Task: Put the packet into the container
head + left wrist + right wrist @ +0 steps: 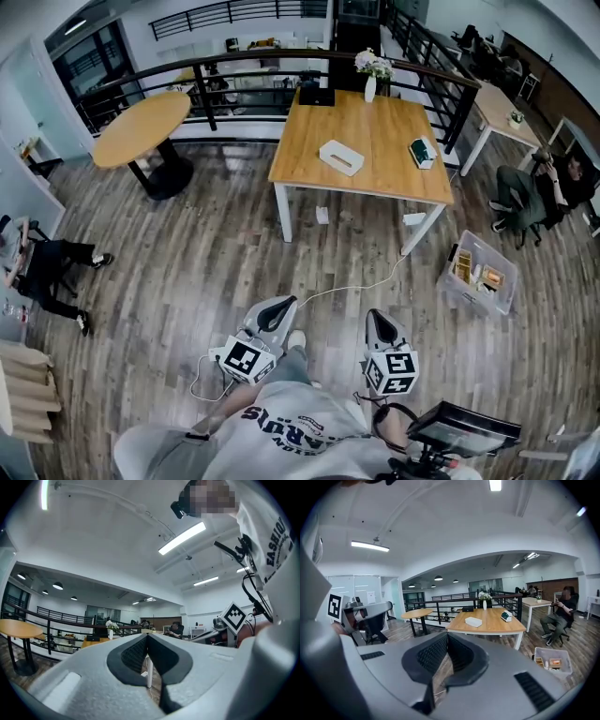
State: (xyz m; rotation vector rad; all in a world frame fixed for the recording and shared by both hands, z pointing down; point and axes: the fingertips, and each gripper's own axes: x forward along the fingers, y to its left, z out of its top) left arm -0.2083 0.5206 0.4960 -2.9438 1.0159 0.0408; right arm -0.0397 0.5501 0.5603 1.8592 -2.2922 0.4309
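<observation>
left gripper (280, 304) and right gripper (376, 316) were both closed on nothing, well short of the wooden table (375, 122) where the green packet (422, 151) lay; clear container (457, 292) sat on the floor beside it.

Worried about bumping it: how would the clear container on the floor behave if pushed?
The clear container looks thin plastic with few packets inside, so probably light. On the smooth wood floor it would likely slide; low and wide, tipping seems unlikely.
</observation>
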